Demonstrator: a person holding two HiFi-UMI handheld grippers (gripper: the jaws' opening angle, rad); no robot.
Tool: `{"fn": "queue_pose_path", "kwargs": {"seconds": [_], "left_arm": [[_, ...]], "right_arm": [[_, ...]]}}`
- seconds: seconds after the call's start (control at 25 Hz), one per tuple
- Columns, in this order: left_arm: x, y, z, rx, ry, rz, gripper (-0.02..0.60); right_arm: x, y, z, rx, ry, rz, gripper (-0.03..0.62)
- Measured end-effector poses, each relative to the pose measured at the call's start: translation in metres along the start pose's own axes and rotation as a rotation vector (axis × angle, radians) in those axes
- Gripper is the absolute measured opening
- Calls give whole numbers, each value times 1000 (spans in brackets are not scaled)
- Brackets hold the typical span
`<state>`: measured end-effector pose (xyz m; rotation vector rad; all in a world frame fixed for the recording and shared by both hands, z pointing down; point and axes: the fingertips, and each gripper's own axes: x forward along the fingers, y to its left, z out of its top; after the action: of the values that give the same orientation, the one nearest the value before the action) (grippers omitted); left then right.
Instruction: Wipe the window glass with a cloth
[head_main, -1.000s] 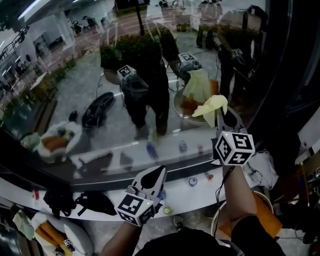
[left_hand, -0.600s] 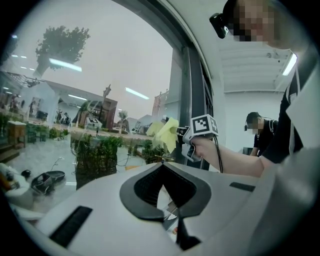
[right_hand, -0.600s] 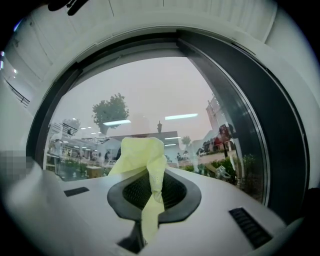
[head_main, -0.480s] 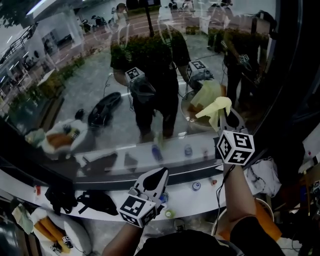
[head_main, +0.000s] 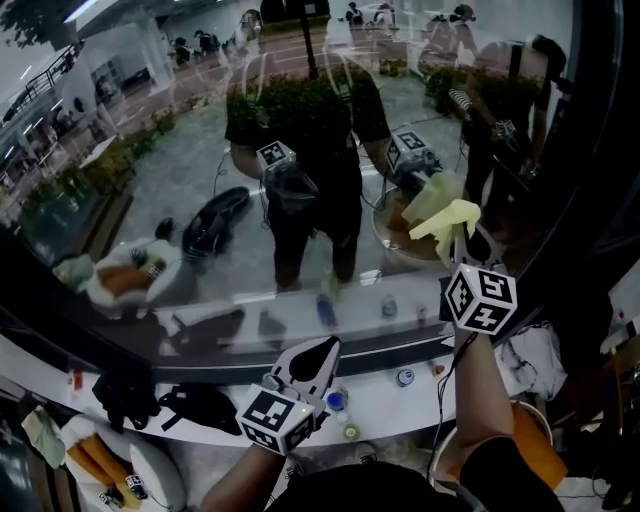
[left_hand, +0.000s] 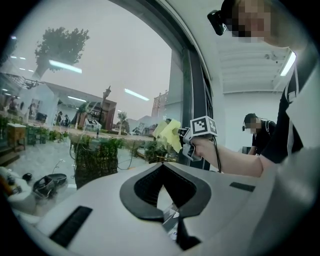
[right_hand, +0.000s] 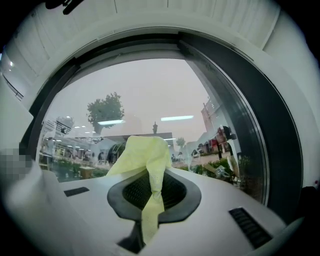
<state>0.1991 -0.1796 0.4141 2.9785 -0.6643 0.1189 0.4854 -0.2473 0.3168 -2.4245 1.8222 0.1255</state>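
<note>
Though crumpled, dimpled yellow cloth (right_hand: 142, 152) in right gripper (right_hand: 153, 186).

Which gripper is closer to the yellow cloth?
Right. The right gripper pinches the yellow cloth in its jaws; the left gripper is lower down, apart from it.

Cloth (right_hand: 145, 155) was pale yellow with a fine dotted weave. Right gripper (head_main: 466, 238) holding it and left gripper (head_main: 326, 344) were white with black jaw pads and black-and-white square markers. Window frame (head_main: 590, 150) right of cloth was black; sill (head_main: 385, 400) below was white.
</note>
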Motion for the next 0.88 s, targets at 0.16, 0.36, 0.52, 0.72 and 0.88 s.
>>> {"fn": "queue_pose_path", "kwargs": {"seconds": [0.16, 0.36, 0.52, 0.72, 0.88], "left_arm": [[-14, 16, 4, 4, -10, 10, -2], [-31, 31, 4, -7, -21, 27, -2], [-45, 43, 2, -15, -30, 39, -2], [-66, 59, 2, -23, -43, 59, -2], [-84, 71, 5, -20, -55, 77, -2]], "right_arm": [[0, 26, 4, -4, -15, 1, 38], [-1, 60, 8, -8, -29, 15, 38], [0, 91, 9, -14, -30, 38, 38], [1, 123, 11, -17, -29, 60, 38], [-1, 151, 16, -30, -39, 81, 38]]}}
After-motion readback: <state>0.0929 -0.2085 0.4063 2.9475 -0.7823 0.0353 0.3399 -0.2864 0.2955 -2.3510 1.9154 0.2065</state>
